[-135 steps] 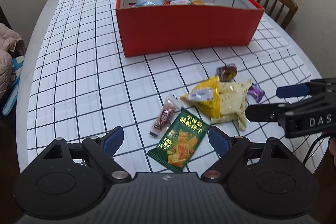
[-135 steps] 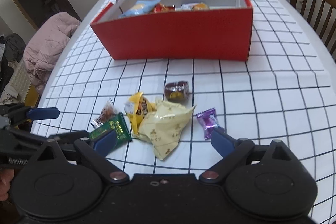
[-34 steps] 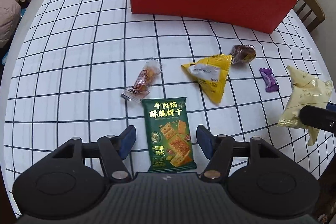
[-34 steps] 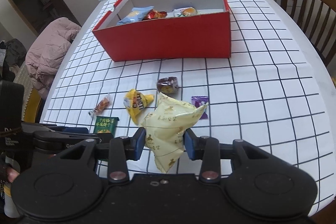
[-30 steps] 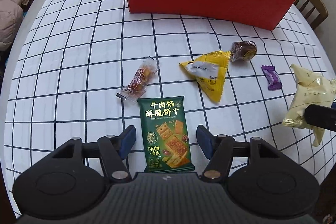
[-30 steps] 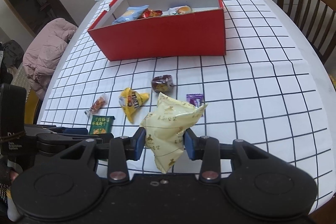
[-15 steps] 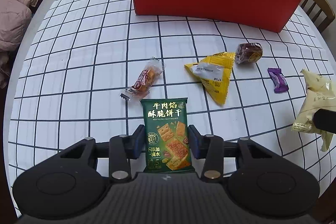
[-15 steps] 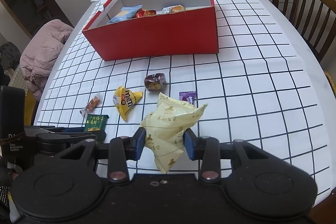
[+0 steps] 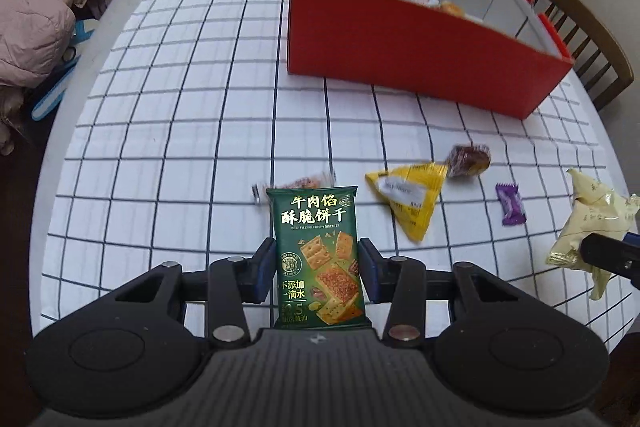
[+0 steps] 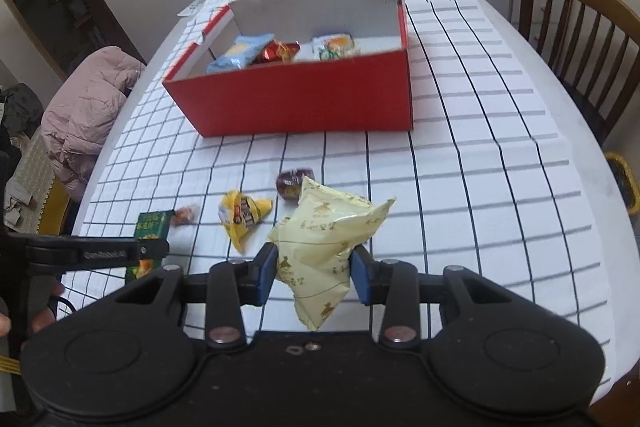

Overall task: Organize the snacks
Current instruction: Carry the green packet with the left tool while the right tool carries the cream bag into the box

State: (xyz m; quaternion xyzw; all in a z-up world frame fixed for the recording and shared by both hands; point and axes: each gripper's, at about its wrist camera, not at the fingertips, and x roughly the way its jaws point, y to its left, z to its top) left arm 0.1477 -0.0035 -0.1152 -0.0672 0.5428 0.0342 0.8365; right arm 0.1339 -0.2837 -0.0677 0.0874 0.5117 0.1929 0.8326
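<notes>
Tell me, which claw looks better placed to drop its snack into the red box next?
Probably the right claw. Its pale yellow bag looks fully clear of the table, facing the red box. The left claw grips the green biscuit packet, apparently only just above the cloth.

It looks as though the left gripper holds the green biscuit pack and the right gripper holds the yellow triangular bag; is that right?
Not quite. The right gripper holds the pale cream bag, as the right wrist view shows; the yellow triangular bag lies on the table. The left gripper does hold the green biscuit pack.
</notes>
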